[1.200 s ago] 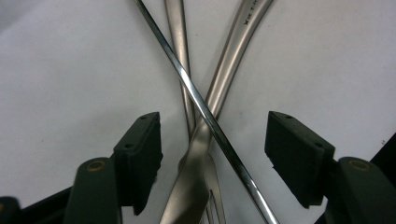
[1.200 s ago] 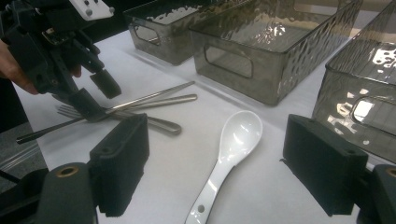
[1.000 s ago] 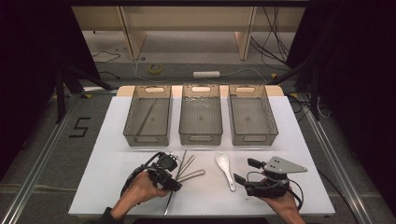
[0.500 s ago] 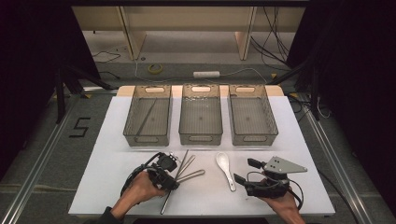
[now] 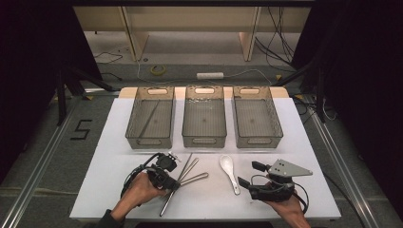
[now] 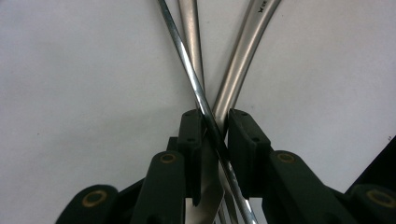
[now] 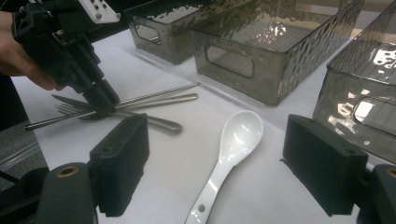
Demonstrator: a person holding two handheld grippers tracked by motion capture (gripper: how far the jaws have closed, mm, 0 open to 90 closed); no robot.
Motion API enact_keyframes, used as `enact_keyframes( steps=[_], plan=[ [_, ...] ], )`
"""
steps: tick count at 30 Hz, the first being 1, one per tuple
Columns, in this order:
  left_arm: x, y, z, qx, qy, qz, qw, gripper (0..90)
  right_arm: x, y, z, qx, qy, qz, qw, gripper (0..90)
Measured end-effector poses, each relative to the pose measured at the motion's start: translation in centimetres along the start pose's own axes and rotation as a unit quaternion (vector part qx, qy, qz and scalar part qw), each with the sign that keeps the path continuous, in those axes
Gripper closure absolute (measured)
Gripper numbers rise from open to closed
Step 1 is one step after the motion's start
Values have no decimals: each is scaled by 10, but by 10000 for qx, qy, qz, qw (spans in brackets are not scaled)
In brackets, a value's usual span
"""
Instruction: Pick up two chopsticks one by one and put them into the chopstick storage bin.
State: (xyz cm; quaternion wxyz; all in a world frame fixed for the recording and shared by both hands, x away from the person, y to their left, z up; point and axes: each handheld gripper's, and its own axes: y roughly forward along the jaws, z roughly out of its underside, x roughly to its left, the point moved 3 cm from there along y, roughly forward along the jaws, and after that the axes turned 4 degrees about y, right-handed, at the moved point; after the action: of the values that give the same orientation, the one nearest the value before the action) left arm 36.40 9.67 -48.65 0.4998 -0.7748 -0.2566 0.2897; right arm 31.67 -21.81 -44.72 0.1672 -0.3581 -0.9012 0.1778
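Crossed steel cutlery lies on the white table near the front left: chopsticks, a fork and a curved handle. My left gripper points down onto it. In the left gripper view its jaws have just been closing around a thin steel chopstick. A sliver of gap still shows beside the chopstick, above the curved handle. The right gripper view shows the left gripper on the pile. A white ceramic spoon lies right of centre. My right gripper stands open just right of it, the spoon ahead between its wide pads.
Three grey see-through bins stand in a row behind the cutlery: left bin with one thin rod inside, middle bin, right bin. The table's front edge runs just under both hands. Bare white table lies between the bins and the cutlery.
The left gripper has settled slightly onto the crossed cutlery. The right gripper and the white spoon have kept still.
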Motion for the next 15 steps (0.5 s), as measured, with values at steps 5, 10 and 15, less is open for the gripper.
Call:
enact_keyframes(
  steps=[5, 10, 15],
  plan=[
    [1, -1, -1, -8, -61, 48, 10000, 748, 0, 0, 0, 4, -5, -1, 10000, 238],
    [-1, -2, -3, -86, -90, 83, 9999, 798, 0, 0, 0, 4, -4, -3, 10000, 238],
    [-3, -2, -4, -47, 25, -27, 10000, 794, 0, 0, 0, 17, -22, -5, 10000, 238]
  ],
)
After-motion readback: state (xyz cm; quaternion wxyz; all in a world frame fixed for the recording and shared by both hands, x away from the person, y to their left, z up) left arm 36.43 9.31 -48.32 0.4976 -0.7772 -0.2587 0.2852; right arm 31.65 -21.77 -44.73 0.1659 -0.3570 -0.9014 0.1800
